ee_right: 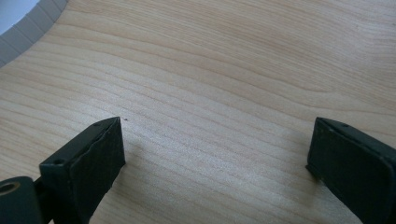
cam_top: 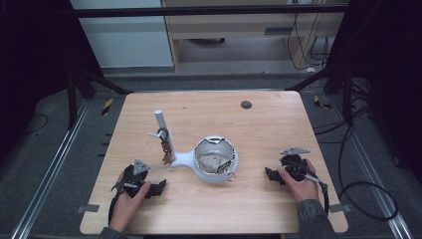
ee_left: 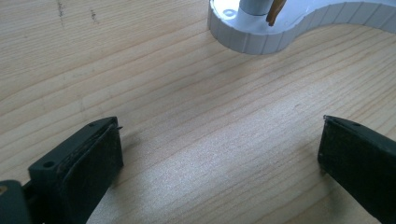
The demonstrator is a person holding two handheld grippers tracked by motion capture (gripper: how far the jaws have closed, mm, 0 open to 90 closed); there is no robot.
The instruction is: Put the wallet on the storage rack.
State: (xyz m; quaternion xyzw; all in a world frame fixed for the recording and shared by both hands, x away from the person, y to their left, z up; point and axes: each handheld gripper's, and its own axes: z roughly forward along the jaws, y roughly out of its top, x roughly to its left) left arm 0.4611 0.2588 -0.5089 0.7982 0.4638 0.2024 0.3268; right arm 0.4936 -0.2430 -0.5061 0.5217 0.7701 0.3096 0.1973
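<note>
A white stand (cam_top: 185, 159) sits mid-table: a round bowl (cam_top: 216, 158) joined to a small base with an upright white post (cam_top: 161, 124). Keys (cam_top: 166, 149) hang from the post's peg. Inside the bowl lie a pale crumpled item and a metal piece with a ring (cam_top: 227, 169). My left gripper (cam_top: 162, 187) rests low at the front left, jaws wide apart over bare wood (ee_left: 219, 154), pointing at the stand's base (ee_left: 252, 37). My right gripper (cam_top: 268, 174) rests at the front right, open, with nothing between its jaws (ee_right: 217, 149); the bowl's ribbed rim (ee_right: 28, 28) shows at its upper left.
The wooden table (cam_top: 268, 124) has a dark round hole (cam_top: 246, 104) near its back edge. Black frame bars and cables stand around the table. A person's hands (cam_top: 130, 199) hold both grippers near the front edge.
</note>
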